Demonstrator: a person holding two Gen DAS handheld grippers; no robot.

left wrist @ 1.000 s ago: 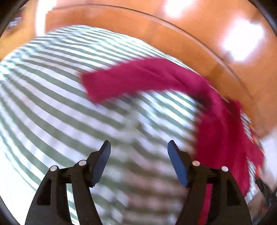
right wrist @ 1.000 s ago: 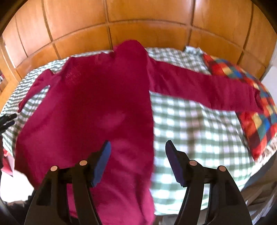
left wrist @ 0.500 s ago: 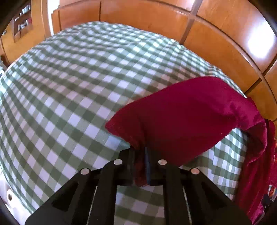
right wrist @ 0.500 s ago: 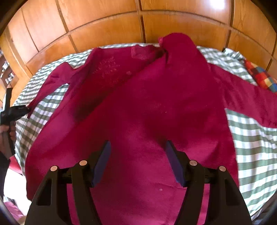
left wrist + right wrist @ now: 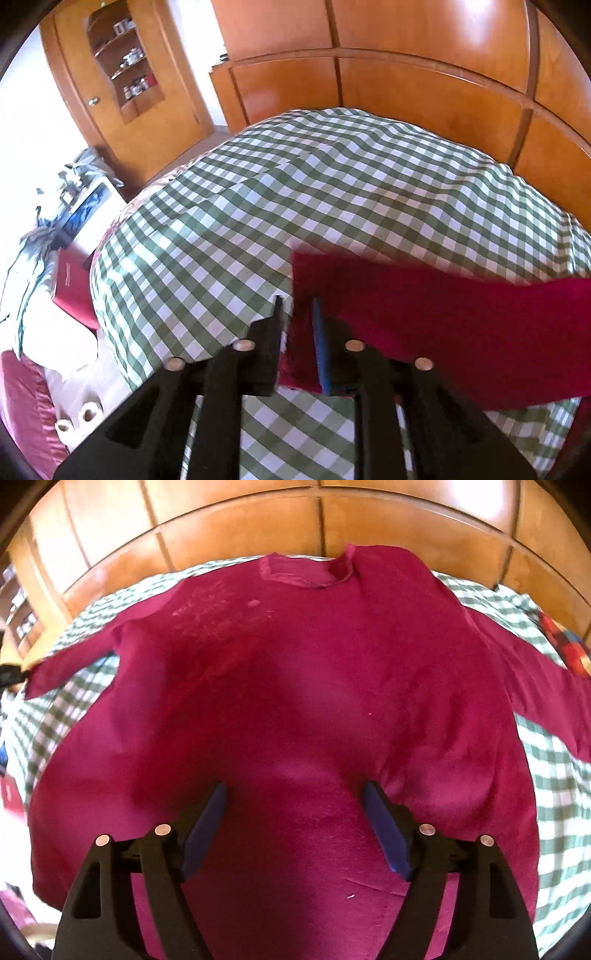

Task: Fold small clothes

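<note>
While the left gripper pinches the red shirt's sleeve, the right gripper gapes wide above its body

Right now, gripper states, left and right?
Left gripper: shut on the sleeve of the crimson long-sleeved fleece top.
Right gripper: open, holding nothing, over the top.

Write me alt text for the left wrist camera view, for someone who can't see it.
The left tongs are shut on the cuff end of a crimson sleeve, which stretches off to the right over a green-and-white checked bedspread. Wooden wall panels stand behind the bed, with a shelf cabinet at upper left.
</note>
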